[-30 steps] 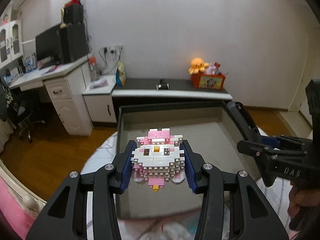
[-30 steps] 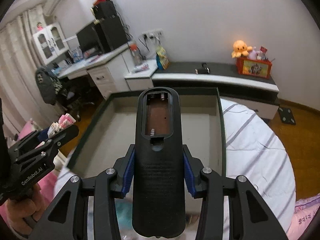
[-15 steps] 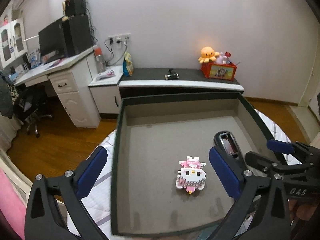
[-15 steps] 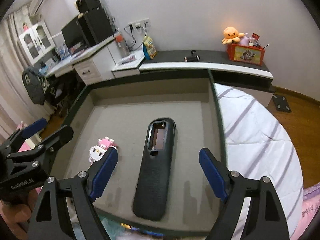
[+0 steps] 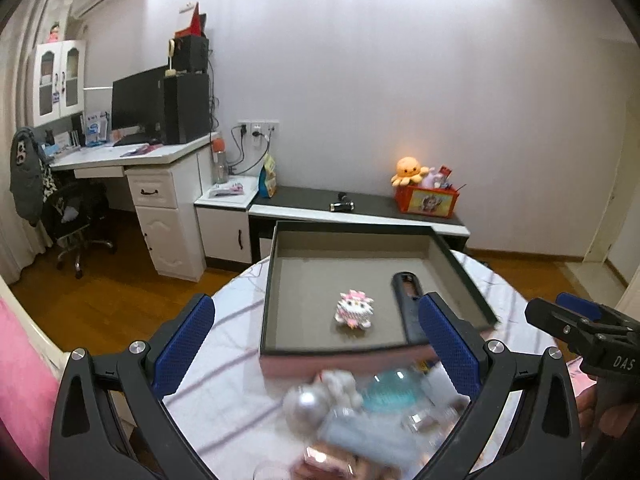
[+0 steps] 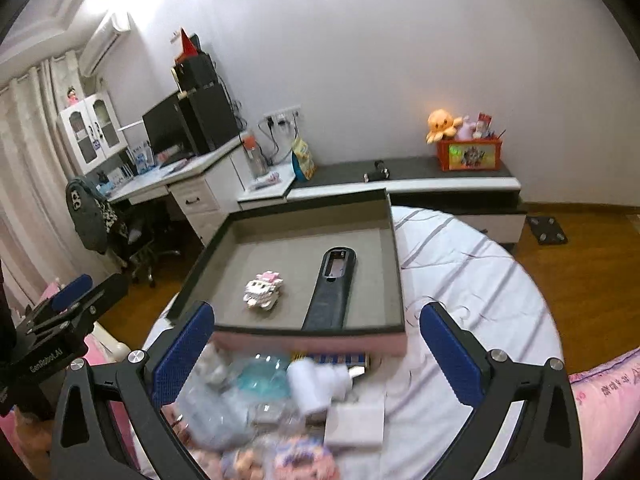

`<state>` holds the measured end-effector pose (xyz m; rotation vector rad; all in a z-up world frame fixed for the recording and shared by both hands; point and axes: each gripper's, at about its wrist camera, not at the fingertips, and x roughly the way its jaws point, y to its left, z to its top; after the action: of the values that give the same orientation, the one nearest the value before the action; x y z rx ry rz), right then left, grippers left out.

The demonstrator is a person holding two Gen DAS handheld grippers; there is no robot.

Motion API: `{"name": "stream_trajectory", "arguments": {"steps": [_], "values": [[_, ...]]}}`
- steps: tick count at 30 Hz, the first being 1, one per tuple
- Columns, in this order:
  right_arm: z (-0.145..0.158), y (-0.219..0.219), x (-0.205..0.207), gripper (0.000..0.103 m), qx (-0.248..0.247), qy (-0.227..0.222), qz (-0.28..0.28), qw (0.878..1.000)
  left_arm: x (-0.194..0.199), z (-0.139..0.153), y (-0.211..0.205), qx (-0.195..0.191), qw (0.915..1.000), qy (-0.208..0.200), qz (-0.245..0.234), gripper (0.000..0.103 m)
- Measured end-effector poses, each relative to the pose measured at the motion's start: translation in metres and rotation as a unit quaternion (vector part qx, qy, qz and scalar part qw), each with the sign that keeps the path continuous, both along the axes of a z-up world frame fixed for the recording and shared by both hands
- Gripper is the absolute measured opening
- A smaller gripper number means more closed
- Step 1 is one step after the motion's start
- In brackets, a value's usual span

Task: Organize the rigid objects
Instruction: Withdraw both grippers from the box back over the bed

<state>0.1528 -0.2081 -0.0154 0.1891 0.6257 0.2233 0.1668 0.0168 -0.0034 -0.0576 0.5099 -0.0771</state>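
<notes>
Both held pieces now lie released in the shallow dark-rimmed grey tray (image 6: 394, 264) at frame centre: the pink-and-white brick-built figure (image 6: 264, 290) beside the black remote-control shell (image 6: 332, 288). Left gripper (image 5: 316, 342) and right gripper (image 6: 316, 354) have pulled back, jaws spread and empty, probably to fetch from the blurred clutter (image 6: 280, 396) below.

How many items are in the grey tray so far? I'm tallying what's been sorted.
2. A pink-and-white brick figure sits left of centre, and a black remote with its battery bay open lies to its right, reaching the near wall. Nothing else shows on the tray floor.
</notes>
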Motion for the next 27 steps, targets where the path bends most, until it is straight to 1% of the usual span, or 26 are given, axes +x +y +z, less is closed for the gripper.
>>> {"name": "stream_trajectory", "arguments": {"steps": [4,9,11,15,18,22,27], "values": [[0.012,0.006,-0.039,0.103,-0.006,-0.021,0.000,1.000,-0.042,0.009,0.002,0.001,0.9998,-0.021,0.006,0.103],[0.018,0.006,-0.084,0.103,-0.018,-0.048,-0.013,0.999,-0.085,0.012,0.002,-0.011,0.9992,-0.037,0.014,0.103],[0.016,0.005,-0.101,0.103,-0.023,-0.055,-0.020,0.998,-0.102,0.011,0.000,-0.010,0.9988,-0.046,0.017,0.103],[0.005,0.004,-0.132,0.103,-0.025,-0.054,-0.029,0.998,-0.131,0.003,-0.002,0.001,0.9981,-0.052,0.033,0.103],[-0.004,0.007,-0.147,0.103,-0.038,-0.049,-0.025,0.998,-0.145,-0.003,0.000,0.000,0.9981,-0.049,0.037,0.103],[-0.007,0.011,-0.151,0.103,-0.043,-0.048,-0.015,0.998,-0.158,-0.009,0.000,0.007,0.9982,-0.044,0.039,0.103],[-0.007,0.019,-0.155,0.103,-0.047,-0.051,-0.005,0.998,-0.169,-0.005,0.003,0.009,0.9977,-0.051,0.043,0.103]]}}
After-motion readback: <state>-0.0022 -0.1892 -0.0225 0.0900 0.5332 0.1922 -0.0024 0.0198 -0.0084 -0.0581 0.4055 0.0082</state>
